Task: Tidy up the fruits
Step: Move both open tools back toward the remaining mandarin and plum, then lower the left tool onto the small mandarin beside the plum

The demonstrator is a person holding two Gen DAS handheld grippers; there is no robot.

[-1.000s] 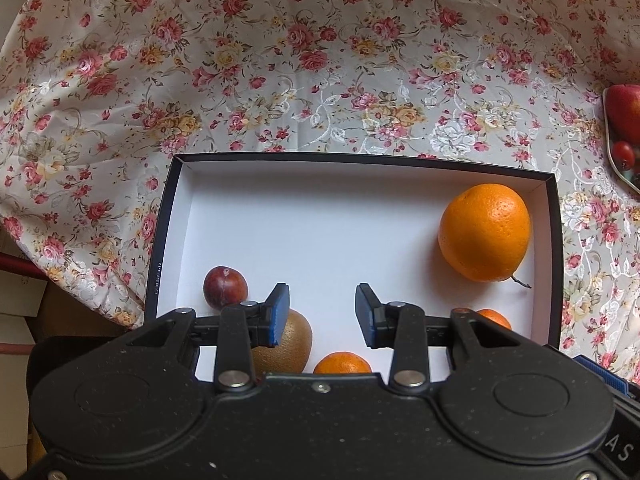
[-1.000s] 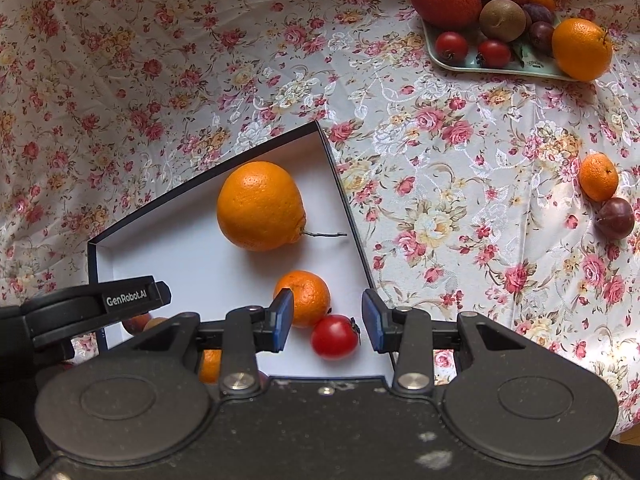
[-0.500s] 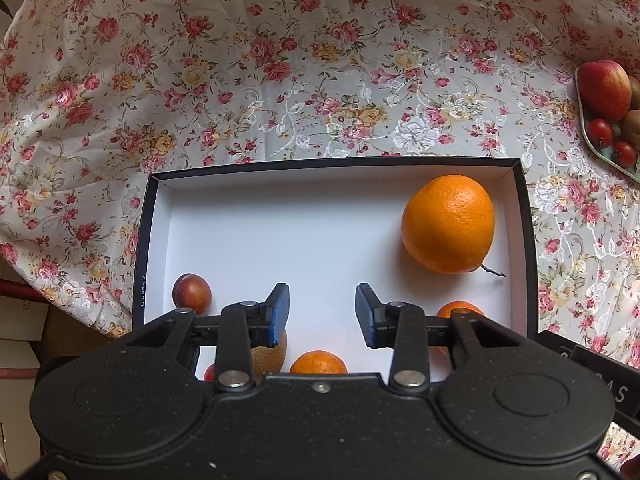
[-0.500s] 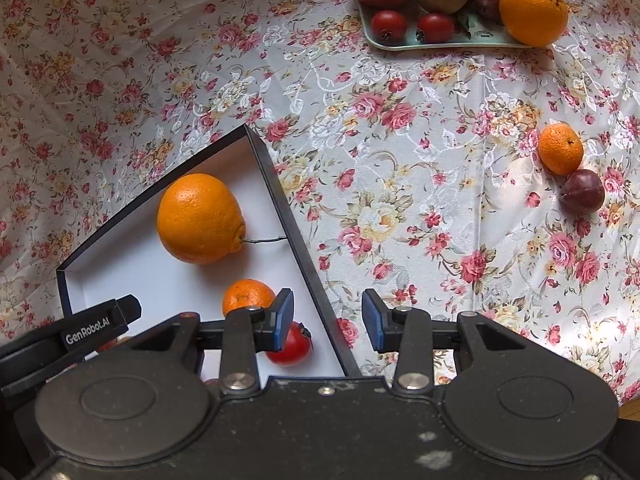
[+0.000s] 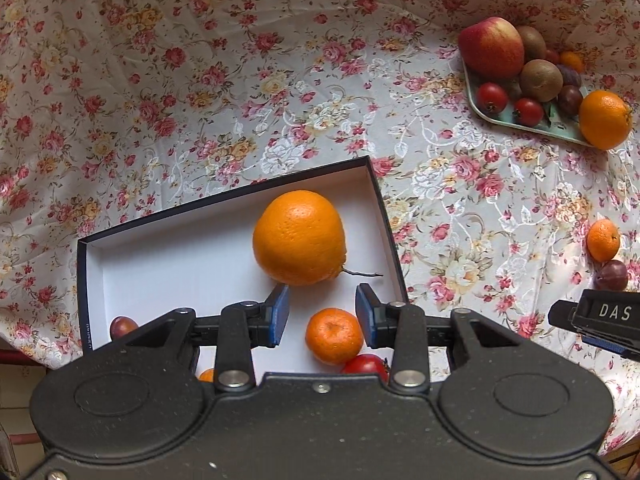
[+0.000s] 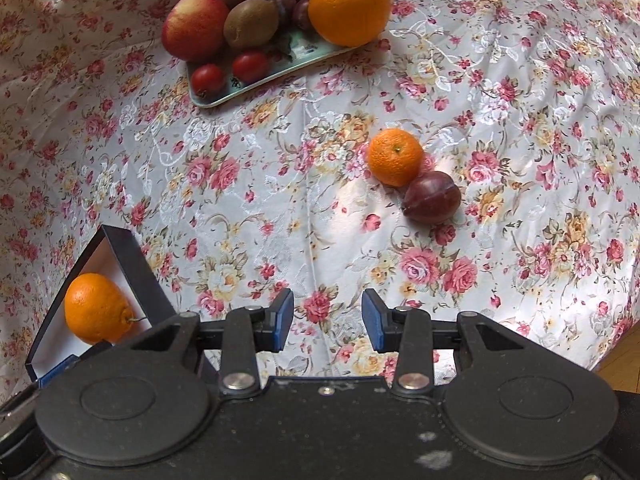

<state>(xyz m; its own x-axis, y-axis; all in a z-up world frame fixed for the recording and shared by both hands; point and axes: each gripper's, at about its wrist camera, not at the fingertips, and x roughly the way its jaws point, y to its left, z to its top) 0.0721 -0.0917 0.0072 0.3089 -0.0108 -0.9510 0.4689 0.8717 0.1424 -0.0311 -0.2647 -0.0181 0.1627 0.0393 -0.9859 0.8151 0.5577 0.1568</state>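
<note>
So both grippers are empty right now. The left gripper (image 5: 322, 314) hangs over the near right part of the box (image 5: 384, 216), fingers spread wide with nothing between them. The right gripper (image 6: 326, 322) is over bare tablecloth (image 6: 280, 184) just off the box's right wall, fingers also wide apart, nothing held.

Inside the box (dark outside, white inside): a big orange (image 5: 299, 237) with a bit of stem sits toward the far right corner. Nearer, a small mandarin (image 5: 334, 335) lies by the right wall, and a red tomato (image 5: 366, 364) touches it on the near side, half hidden by the gripper body. A dark plum (image 5: 122, 326) sits at the left wall, and there's a sliver of another orange fruit (image 5: 207, 375) at the near edge, too covered up to tell more.

Out on the cloth to the right of the box, well apart from it, a loose mandarin (image 6: 395, 157) and a purple plum (image 6: 431, 197) lie touching each other.

At the far side of the cloth there's a pale green tray (image 6: 256, 86) piled with an apple (image 6: 195, 26), kiwis (image 6: 251, 22), two little tomatoes (image 6: 229, 73), some plums (image 6: 298, 0) and a large orange (image 6: 349, 8) hanging over its right end.
</note>
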